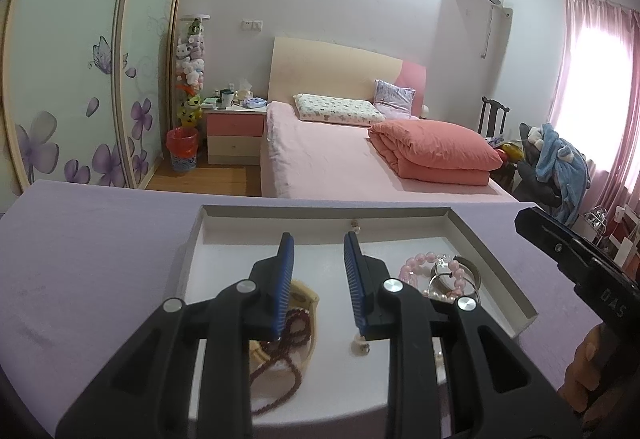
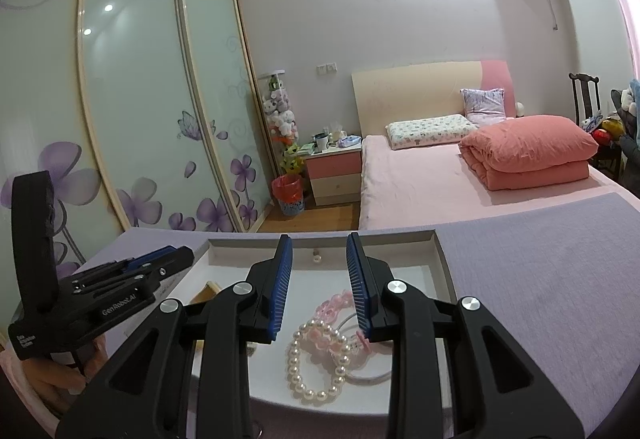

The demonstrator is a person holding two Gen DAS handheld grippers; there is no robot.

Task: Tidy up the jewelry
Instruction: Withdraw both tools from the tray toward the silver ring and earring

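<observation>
Hovering spread and empty, left gripper (image 1: 318,275) and right gripper (image 2: 319,279) over tray (image 1: 496,259); risking snagging pearl bracelet (image 2: 316,363) into neighbouring pink beads (image 2: 332,305).

Glossy pearl bracelet (image 2: 316,363) in matt white tray (image 2: 444,267).

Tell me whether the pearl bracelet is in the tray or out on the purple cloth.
In the tray. The pearl bracelet lies on the white floor inside the tray walls, beside the pink bead bracelet.

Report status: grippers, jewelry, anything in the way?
Left gripper and right gripper open, empty, above tray. Pearl bracelet, pink bracelet, dark bead string in tray. Nothing blocking.
</observation>
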